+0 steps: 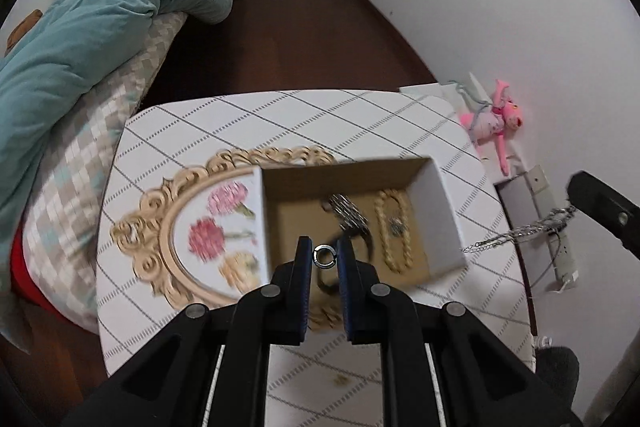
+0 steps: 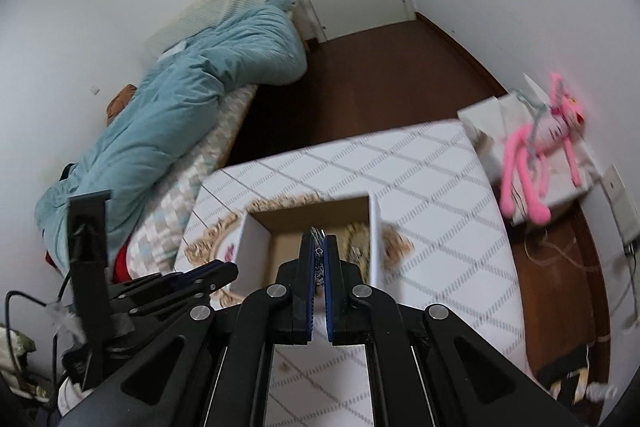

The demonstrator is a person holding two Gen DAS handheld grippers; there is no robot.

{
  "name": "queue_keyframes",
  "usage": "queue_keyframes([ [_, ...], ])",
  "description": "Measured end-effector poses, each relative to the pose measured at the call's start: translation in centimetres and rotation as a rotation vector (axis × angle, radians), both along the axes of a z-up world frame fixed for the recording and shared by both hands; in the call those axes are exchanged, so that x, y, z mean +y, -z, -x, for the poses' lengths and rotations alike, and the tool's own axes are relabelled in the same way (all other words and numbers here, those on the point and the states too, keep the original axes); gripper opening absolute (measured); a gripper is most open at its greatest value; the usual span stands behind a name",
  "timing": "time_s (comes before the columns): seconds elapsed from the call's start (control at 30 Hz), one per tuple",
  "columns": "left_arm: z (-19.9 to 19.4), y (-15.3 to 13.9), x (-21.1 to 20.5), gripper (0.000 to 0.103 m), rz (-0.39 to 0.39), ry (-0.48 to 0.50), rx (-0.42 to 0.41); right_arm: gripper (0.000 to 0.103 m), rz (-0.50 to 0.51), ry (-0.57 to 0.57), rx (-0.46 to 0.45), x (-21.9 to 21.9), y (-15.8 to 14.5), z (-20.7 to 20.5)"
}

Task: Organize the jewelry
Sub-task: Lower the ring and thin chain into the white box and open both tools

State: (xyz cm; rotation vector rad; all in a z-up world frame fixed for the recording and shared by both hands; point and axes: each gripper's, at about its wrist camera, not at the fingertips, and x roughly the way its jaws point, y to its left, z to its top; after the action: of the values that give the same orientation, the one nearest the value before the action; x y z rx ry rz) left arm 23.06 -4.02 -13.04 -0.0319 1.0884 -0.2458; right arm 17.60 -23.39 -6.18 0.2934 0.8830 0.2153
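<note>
Left tool (image 1: 324, 254) pinches ring (image 1: 324, 255), tilted down | right tool (image 2: 319, 247) clamps chain (image 2: 319, 259) above box (image 2: 374, 231)

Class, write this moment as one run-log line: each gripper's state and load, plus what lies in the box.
left gripper: shut on ring | right gripper: shut on silver chain | box: gold rope chain

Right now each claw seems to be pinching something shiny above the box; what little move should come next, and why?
Probably carry the left gripper, shut on the small ring, to the ornate tray beside the box and lower it there. The right gripper holds a silver chain.
</note>
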Motion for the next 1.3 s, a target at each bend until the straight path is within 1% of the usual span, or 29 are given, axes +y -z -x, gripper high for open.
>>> queue_keyframes([
  [0.07, -1.6, 0.4, 0.3, 0.01, -0.002, -0.003, 0.026, 0.004, 0.002, -0.016, 0.013, 0.5, 0.0, -1.7],
  [0.17, -3.6, 1.1, 0.4, 0.01, -0.016, 0.007, 0.066, 0.004, 0.0, -0.039, 0.053, 1.4, 0.9, -4.0],
  [0.37, -6.1, 2.4, 0.4, 0.012, -0.05, 0.014, 0.144, 0.004, -0.023, -0.066, 0.158, 2.7, 4.5, -7.7],
  [0.47, -6.9, 3.0, 0.8, 0.013, -0.039, -0.005, 0.19, 0.004, -0.032, -0.089, 0.197, 3.0, 5.9, -8.5],
  [0.5, -7.1, 3.0, 0.9, 0.015, -0.036, -0.01, 0.194, 0.004, -0.041, -0.098, 0.214, 3.2, 6.5, -8.8],
  [0.57, -7.4, 3.0, 1.0, 0.025, -0.043, -0.024, 0.195, 0.005, -0.032, -0.133, 0.262, 3.9, 7.6, -9.6],
  [0.6, -7.5, 2.9, 1.1, 0.038, -0.05, -0.03, 0.187, 0.005, -0.021, -0.134, 0.278, 4.1, 8.0, -9.7],
  [0.63, -7.5, 2.7, 1.3, 0.055, -0.056, -0.04, 0.178, 0.005, -0.009, -0.135, 0.294, 4.3, 8.5, -9.9],
  [0.7, -7.5, 2.3, 1.8, 0.067, -0.062, -0.064, 0.154, 0.005, 0.016, -0.15, 0.332, 4.6, 9.3, -10.2],
  [0.73, -7.5, 2.2, 2.0, 0.069, -0.068, -0.073, 0.147, 0.008, 0.039, -0.148, 0.35, 4.8, 9.8, -10.3],
  [0.77, -7.4, 2.1, 2.3, 0.069, -0.077, -0.082, 0.141, 0.012, 0.053, -0.145, 0.357, 4.9, 10.1, -10.3],
  [0.8, -7.4, 2.0, 2.5, 0.071, -0.085, -0.09, 0.137, 0.014, 0.061, -0.146, 0.356, 5.0, 10.1, -10.2],
  [0.83, -7.4, 2.0, 2.7, 0.08, -0.094, -0.097, 0.131, 0.022, 0.076, -0.143, 0.352, 5.0, 10.2, -10.1],
  [0.87, -7.2, 1.9, 2.8, 0.086, -0.105, -0.104, 0.12, 0.032, 0.096, -0.137, 0.343, 4.9, 10.1, -10.0],
  [0.9, -7.0, 1.9, 2.9, 0.098, -0.118, -0.108, 0.108, 0.036, 0.105, -0.133, 0.337, 4.8, 10.0, -9.9],
  [0.93, -6.7, 1.8, 3.1, 0.103, -0.129, -0.117, 0.097, 0.045, 0.114, -0.126, 0.332, 4.7, 9.9, -9.8],
  [0.97, -6.5, 1.8, 3.2, 0.103, -0.138, -0.126, 0.084, 0.057, 0.135, -0.116, 0.325, 4.5, 9.8, -9.7],
  [1.0, -6.2, 1.8, 3.3, 0.103, -0.15, -0.13, 0.072, 0.064, 0.164, -0.104, 0.319, 4.4, 9.8, -9.6],
  [1.03, -6.0, 1.8, 3.3, 0.103, -0.162, -0.131, 0.058, 0.08, 0.203, -0.085, 0.313, 4.3, 9.8, -9.4],
  [1.07, -5.8, 1.8, 3.3, 0.103, -0.167, -0.131, 0.049, 0.094, 0.234, -0.065, 0.312, 4.2, 9.9, -9.3],
  [1.1, -5.5, 1.8, 3.4, 0.103, -0.17, -0.14, 0.042, 0.097, 0.253, -0.053, 0.315, 4.1, 10.0, -9.2],
  [1.2, -4.6, 2.1, 3.4, 0.103, -0.166, -0.148, 0.04, 0.098, 0.326, -0.036, 0.322, 3.9, 10.4, -8.7],
  [1.23, -4.4, 2.3, 3.4, 0.103, -0.163, -0.149, 0.044, 0.101, 0.348, -0.034, 0.319, 3.9, 10.5, -8.5],
  [1.3, -3.7, 2.8, 3.3, 0.103, -0.162, -0.147, 0.053, 0.102, 0.364, -0.026, 0.314, 3.8, 10.6, -8.2],
])
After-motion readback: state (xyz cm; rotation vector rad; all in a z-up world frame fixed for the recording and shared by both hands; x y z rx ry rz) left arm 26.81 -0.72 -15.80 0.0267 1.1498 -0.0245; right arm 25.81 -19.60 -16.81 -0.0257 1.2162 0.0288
